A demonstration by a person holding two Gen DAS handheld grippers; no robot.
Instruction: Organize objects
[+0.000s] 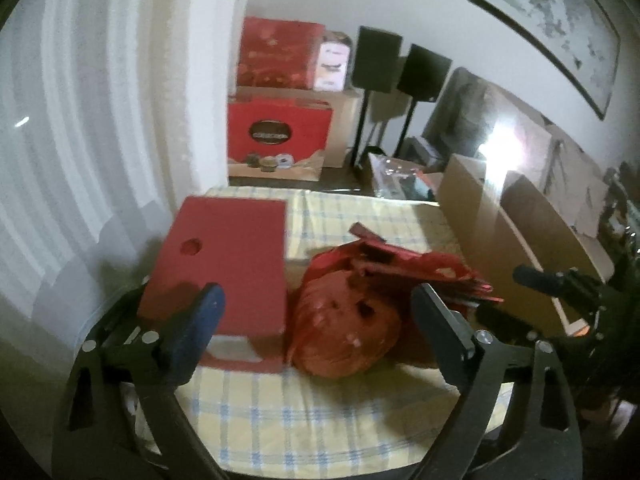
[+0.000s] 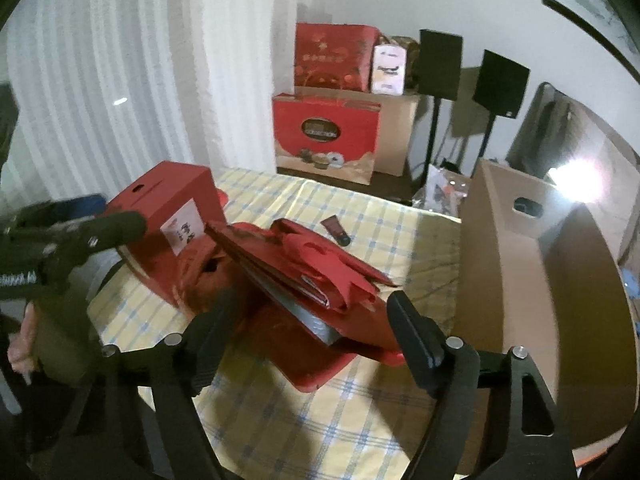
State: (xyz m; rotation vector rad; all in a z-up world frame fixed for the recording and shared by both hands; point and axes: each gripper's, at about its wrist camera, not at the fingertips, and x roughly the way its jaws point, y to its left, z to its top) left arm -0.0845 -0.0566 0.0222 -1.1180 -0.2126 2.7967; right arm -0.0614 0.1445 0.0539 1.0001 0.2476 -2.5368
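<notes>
A red cardboard box (image 1: 228, 264) with a round hole stands at the table's left; it also shows in the right wrist view (image 2: 168, 216). Beside it lies a round bundle in a red plastic bag (image 1: 344, 332). A stack of flat red paper items (image 2: 316, 272) rests on a red bag, leaning against the bundle. A small dark red tube (image 2: 336, 232) lies farther back. My left gripper (image 1: 320, 320) is open, its jaws standing either side of the bundle and box corner. My right gripper (image 2: 312, 328) is open around the near end of the red stack.
A large open cardboard box (image 2: 520, 280) stands at the table's right edge. The table has a yellow checked cloth (image 2: 304, 420). Behind it stand red gift boxes (image 2: 328, 136), two black speakers on stands (image 2: 440, 64), a screen and a white curtain at left.
</notes>
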